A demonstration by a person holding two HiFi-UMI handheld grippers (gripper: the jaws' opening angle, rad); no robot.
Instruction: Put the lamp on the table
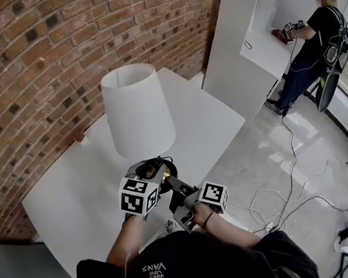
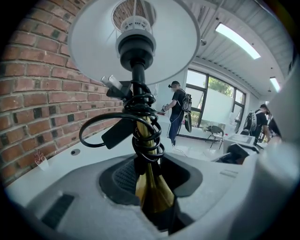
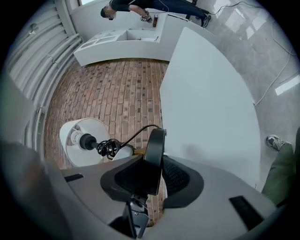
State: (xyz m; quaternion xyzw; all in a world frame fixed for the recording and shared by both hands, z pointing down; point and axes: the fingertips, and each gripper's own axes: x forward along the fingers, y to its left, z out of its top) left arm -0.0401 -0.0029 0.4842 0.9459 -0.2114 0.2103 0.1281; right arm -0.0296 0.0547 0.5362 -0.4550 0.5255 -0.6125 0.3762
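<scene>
The lamp has a white shade (image 1: 137, 111), a brass stem (image 2: 149, 187) with black cord (image 2: 140, 117) wound round it, and a round black base (image 3: 154, 159). I hold it tilted over the near edge of the white table (image 1: 72, 197). My left gripper (image 1: 149, 170) (image 2: 152, 206) is shut on the brass stem just below the cord. My right gripper (image 1: 176, 197) (image 3: 150, 187) has the rim of the black base edge-on between its pads, which close against it. In the right gripper view the shade (image 3: 82, 140) shows beyond the base.
A brick wall (image 1: 28, 47) runs along the table's far side. A white partition (image 1: 243, 39) stands right of the table. Loose cables (image 1: 294, 194) lie on the glossy floor. A person (image 1: 313, 47) works at a white counter at the far right.
</scene>
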